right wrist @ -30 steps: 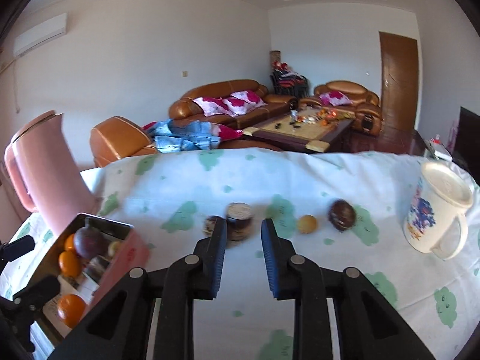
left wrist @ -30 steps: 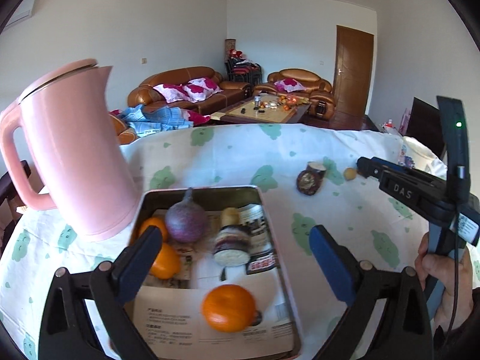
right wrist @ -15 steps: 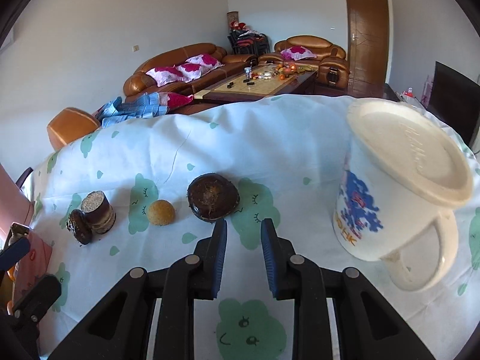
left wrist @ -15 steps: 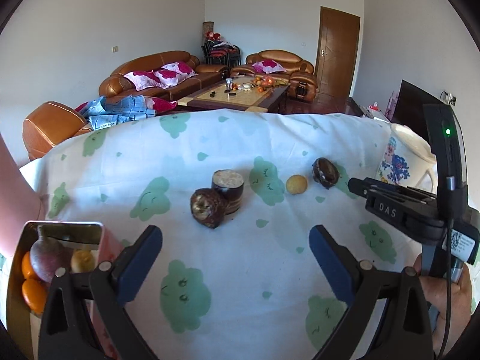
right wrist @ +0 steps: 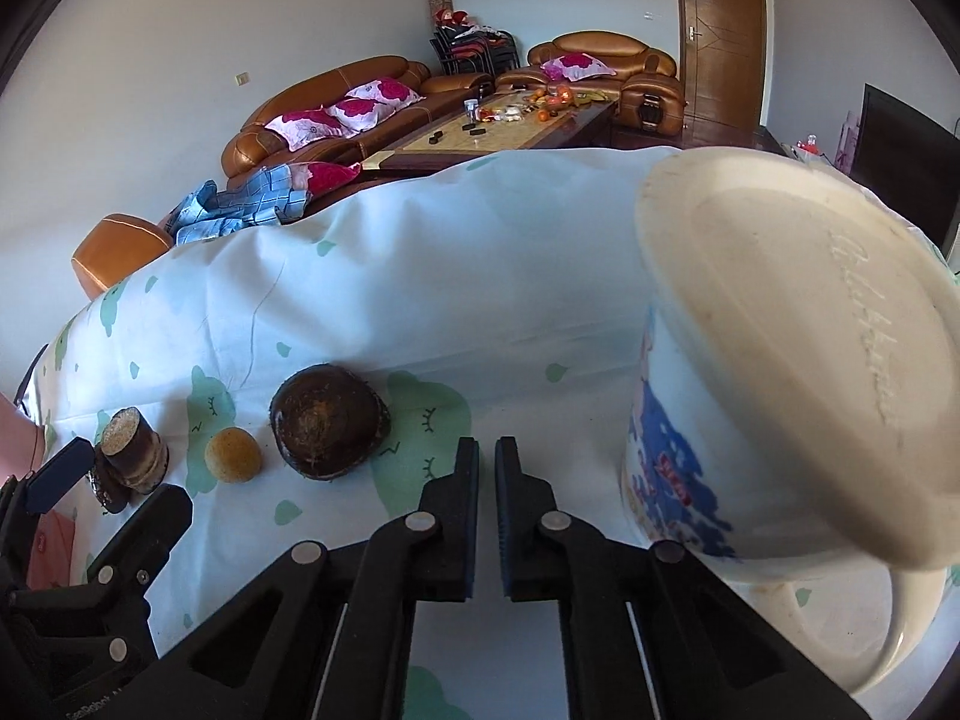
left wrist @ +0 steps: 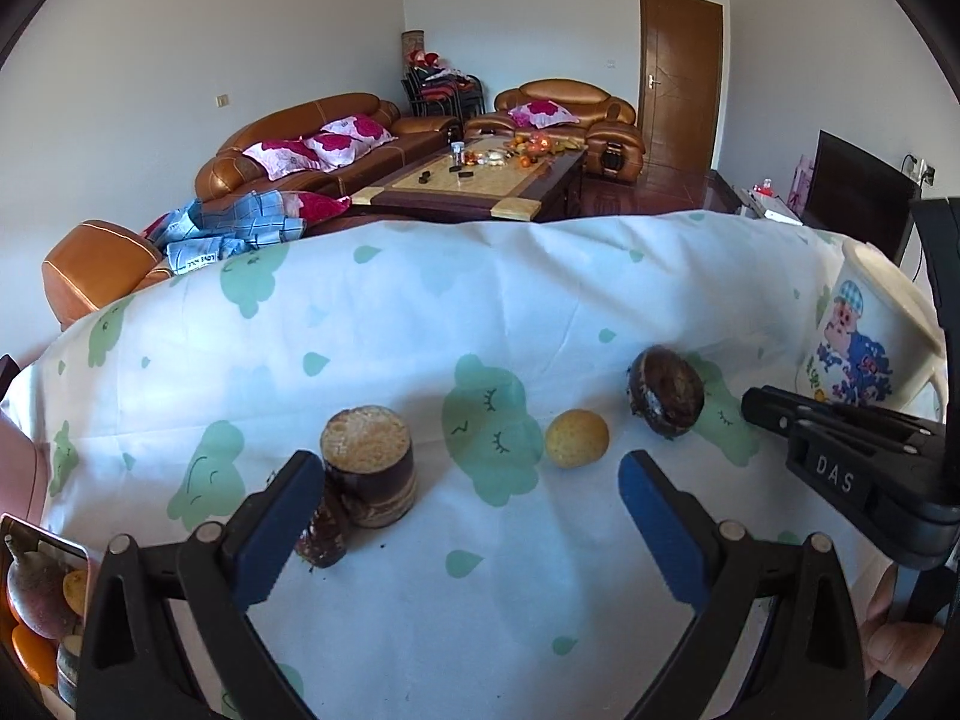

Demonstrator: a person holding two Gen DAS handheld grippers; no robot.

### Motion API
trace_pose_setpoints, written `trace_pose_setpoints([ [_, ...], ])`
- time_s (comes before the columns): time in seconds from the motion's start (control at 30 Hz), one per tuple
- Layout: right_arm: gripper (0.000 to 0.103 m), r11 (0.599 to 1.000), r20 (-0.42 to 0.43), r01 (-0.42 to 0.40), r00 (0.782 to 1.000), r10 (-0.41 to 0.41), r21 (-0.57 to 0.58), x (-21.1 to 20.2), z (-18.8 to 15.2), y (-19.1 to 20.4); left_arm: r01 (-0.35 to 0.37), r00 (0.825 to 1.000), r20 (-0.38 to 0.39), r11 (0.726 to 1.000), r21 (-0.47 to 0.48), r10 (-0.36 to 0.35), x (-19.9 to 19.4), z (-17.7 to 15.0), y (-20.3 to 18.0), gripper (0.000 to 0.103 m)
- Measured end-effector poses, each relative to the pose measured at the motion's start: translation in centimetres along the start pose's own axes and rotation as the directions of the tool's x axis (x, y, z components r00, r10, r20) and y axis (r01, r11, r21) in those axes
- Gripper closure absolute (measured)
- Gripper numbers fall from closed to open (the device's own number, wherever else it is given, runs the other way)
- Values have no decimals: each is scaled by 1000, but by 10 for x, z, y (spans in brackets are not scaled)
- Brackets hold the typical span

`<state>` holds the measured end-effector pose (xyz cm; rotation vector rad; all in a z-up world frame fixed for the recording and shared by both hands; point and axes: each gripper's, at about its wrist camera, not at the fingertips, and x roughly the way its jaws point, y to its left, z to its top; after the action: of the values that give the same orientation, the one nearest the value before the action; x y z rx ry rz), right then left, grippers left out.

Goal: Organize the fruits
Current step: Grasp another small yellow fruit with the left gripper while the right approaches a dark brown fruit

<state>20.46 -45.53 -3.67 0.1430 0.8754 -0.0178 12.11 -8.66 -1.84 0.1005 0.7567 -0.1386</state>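
Note:
My left gripper [left wrist: 468, 516] is open and empty above the cloth. Just ahead of it lie a small yellow fruit [left wrist: 576, 438], a dark round fruit [left wrist: 667, 391] to its right, and a short cut sugarcane piece [left wrist: 368, 465] with a dark fruit [left wrist: 321, 531] at its foot, beside my left finger. My right gripper [right wrist: 486, 516] is shut and empty; it also shows in the left wrist view [left wrist: 840, 456]. It hangs right of the dark round fruit [right wrist: 327, 422] and yellow fruit [right wrist: 233, 454]. The metal tray [left wrist: 45, 540] with several fruits is at the far left.
A white lidded mug with a cartoon print [right wrist: 798, 408] stands close to the right of my right gripper, and shows in the left wrist view [left wrist: 864, 336]. A pink kettle edge [left wrist: 18, 468] is at far left. The table's far edge [left wrist: 480, 228] drops to sofas behind.
Both grippers have swung right and forward, away from the tray and kettle. The loose fruits now sit close ahead of the left gripper, and the mug looms beside the right one.

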Motion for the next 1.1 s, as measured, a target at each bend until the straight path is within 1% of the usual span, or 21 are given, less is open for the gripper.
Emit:
trace_pose_setpoints([
  [0.17, 103, 999, 3, 54, 999, -54, 1, -4, 2, -13, -5, 1000, 0, 1000, 1, 5, 2, 3, -3, 1],
  [0.3, 103, 999, 5, 39, 999, -39, 16, -6, 3, -20, -4, 1000, 2, 1000, 9, 4, 4, 5, -4, 0],
  [0.33, 102, 1000, 9, 21, 1000, -21, 20, -7, 2, -19, -1, 1000, 1, 1000, 14, 1, 4, 5, -3, 0],
  [0.37, 98, 999, 18, -23, 1000, 22, 34, -9, 2, -20, 1, 1000, 0, 1000, 10, -1, 4, 4, -1, 0],
  [0.43, 98, 993, 22, -111, 994, 110, 44, -10, 2, -11, 3, 1000, 1, 1000, 2, -3, 3, 4, 2, 0],
  [0.5, 98, 990, 28, -138, 990, 138, -2, -10, 5, 9, -18, 1000, 7, 1000, 16, 18, 0, 3, 4, 0],
  [0.6, 97, 987, 47, -152, 987, 154, -53, -12, 11, 33, -26, 1000, 13, 999, 48, 25, -3, -1, 6, 0],
  [0.63, 93, 987, 45, -154, 987, 156, -55, -10, 14, 38, -27, 1000, 12, 998, 55, 26, -4, -2, 7, 0],
  [0.67, 81, 985, 40, -164, 985, 166, -56, -8, 16, 42, -25, 1000, 10, 998, 59, 24, -4, -3, 8, 0],
  [0.7, 71, 983, 38, -174, 984, 177, -57, -5, 16, 44, -21, 1000, 11, 998, 61, 21, -5, -3, 10, 0],
  [0.73, 41, 983, 42, -176, 983, 179, -60, -4, 17, 46, -23, 1000, 15, 998, 61, 22, -5, -4, 12, 0],
  [0.77, 20, 982, 38, -177, 983, 180, -63, 0, 17, 49, -30, 999, 19, 998, 61, 29, -6, -4, 13, 0],
  [0.83, 19, 983, 27, -169, 985, 171, -72, 7, 17, 54, -40, 999, 23, 998, 58, 39, -6, -4, 17, 0],
  [0.9, 19, 983, -14, -165, 986, 164, -84, 18, 16, 59, -45, 999, 28, 998, 43, 44, -7, -3, 19, 0],
  [0.93, 20, 980, -9, -188, 982, 188, -70, 18, 15, 57, -50, 998, 34, 998, 35, 48, -8, -3, 21, 0],
  [1.0, 31, 979, -14, -194, 981, 193, -60, 19, 14, 54, -62, 997, 51, 998, 19, 61, -13, -2, 26, 0],
  [1.03, 42, 977, -17, -205, 979, 204, -59, 19, 12, 52, -64, 996, 60, 998, 3, 64, -15, -1, 30, 1],
  [1.07, 49, 973, -17, -221, 975, 220, -62, 17, 10, 52, -60, 996, 68, 998, -17, 61, -18, -1, 34, 1],
  [1.1, 53, 970, -24, -234, 972, 233, -67, 15, 9, 53, -53, 996, 73, 998, -35, 56, -21, -1, 38, 1],
])
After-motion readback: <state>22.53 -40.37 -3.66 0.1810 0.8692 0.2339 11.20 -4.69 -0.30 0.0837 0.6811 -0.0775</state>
